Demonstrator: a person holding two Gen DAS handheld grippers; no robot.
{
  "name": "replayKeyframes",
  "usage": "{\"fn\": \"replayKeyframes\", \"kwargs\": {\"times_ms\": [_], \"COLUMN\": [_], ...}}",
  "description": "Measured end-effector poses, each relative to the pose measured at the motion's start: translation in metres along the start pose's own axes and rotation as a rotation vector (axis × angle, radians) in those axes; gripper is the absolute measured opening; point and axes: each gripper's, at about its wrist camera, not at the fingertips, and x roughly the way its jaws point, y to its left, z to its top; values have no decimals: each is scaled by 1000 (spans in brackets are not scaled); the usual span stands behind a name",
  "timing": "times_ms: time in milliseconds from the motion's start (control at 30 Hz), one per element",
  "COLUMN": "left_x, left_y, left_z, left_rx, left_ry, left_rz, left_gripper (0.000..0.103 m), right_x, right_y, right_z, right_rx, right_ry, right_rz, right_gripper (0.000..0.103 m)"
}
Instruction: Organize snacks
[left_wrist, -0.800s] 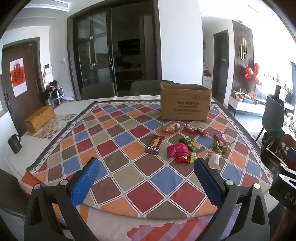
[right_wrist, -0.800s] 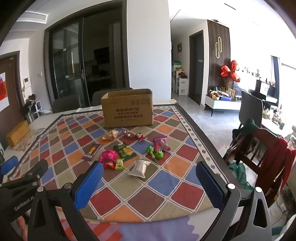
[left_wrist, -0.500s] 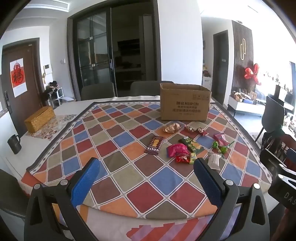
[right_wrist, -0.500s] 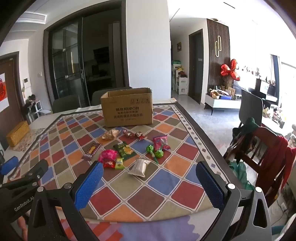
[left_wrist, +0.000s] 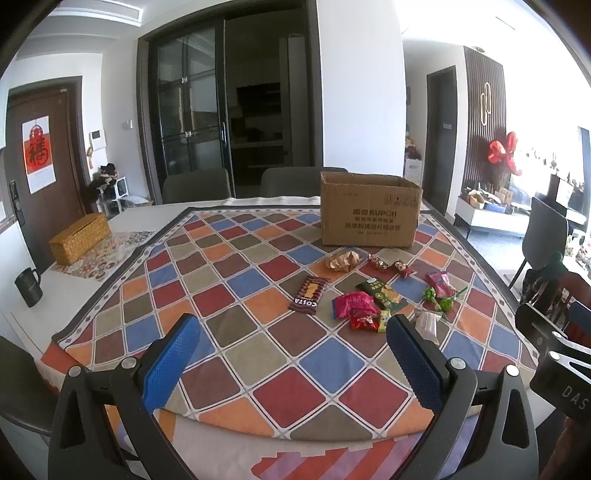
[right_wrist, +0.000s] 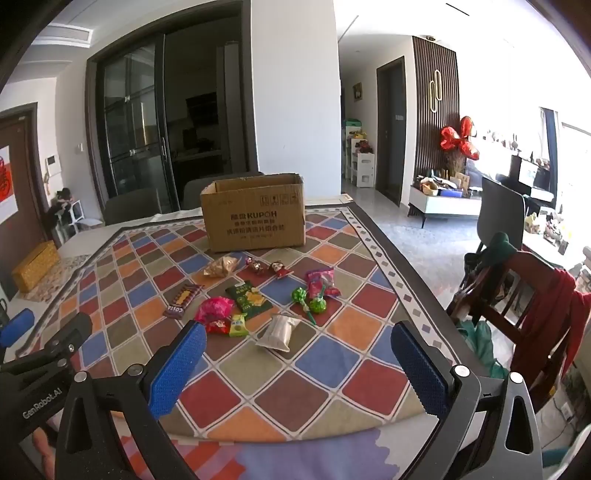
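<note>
We judge the sorting has not begun: every snack we can see lies loose on the checked, many-coloured tablecloth (right_wrist: 317, 373), and we cannot see into the open brown cardboard box (right_wrist: 255, 221) at the far side of the table to tell whether anything is in it. The left gripper (left_wrist: 291, 354) and the right gripper (right_wrist: 295, 362) both hover over the near edge of the table with their blue-padded jaws spread wide apart and nothing between them.

The snacks sit in a loose cluster just in front of the box, right of centre in the left view. The dark brown flat bar wrapper marked COSTA (left_wrist: 309, 294) lies at the left of the cluster, its long axis running near to far, leaning slightly right at the far end. The pale, crinkled clear packet (right_wrist: 277, 331) is nearest the right gripper, its long axis also roughly near to far. The two green wrapped lollipops (right_wrist: 308, 301) lie with their heads far and left and their sticks pointing near and right. The bright pink crumpled packet (right_wrist: 214, 309) and the dark green flat packet (right_wrist: 249, 298) sit mid-cluster; the gold foil wrapper (right_wrist: 221, 266) lies closest to the box.

All of them are left to move, we reckon.
</note>
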Motion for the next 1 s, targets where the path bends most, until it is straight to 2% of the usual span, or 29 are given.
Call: {"fn": "replayKeyframes", "kwargs": {"times_ms": [1000], "left_x": [0], "left_y": [3], "left_z": [0], "left_rx": [-1], "left_ry": [-3], "left_rz": [1], "left_gripper": [103], "right_x": [1], "right_y": [1], "right_z": [0], "right_rx": [-1], "right_ry": [2], "right_rz": [0], "right_gripper": [101]}}
